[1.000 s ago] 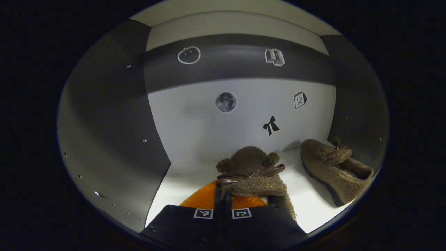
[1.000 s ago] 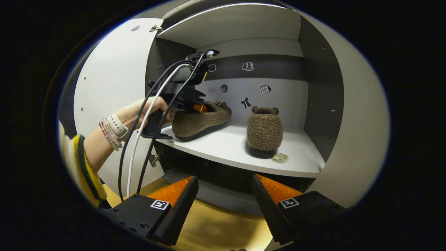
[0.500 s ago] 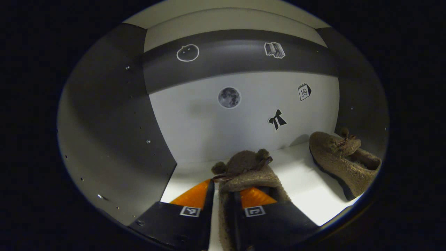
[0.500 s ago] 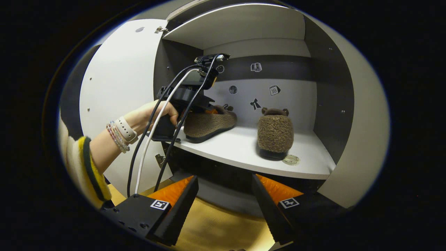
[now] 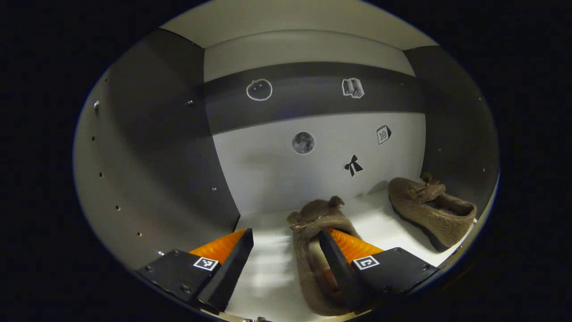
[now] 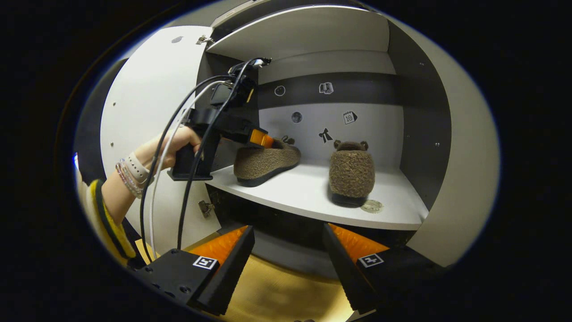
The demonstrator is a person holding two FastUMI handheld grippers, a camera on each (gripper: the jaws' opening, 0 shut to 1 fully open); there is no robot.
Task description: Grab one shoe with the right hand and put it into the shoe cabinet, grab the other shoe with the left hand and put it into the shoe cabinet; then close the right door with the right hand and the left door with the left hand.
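Fuzzy brown shoes, two of them, both sit on the cabinet shelf [image 6: 308, 197] now. The left gripper [image 5: 286, 255] was clamped on the left shoe [image 5: 315, 250] a second ago; its fingers have sprung wide apart and it's backing off, so that shoe's dropped. The right shoe [image 6: 351, 172] stands further right. The right gripper [image 6: 288, 259] hangs out front, fingers spread, empty. Two doors are open, left door [image 6: 147, 116] and right door [image 6: 460, 179], so I'd guess closing comes next.
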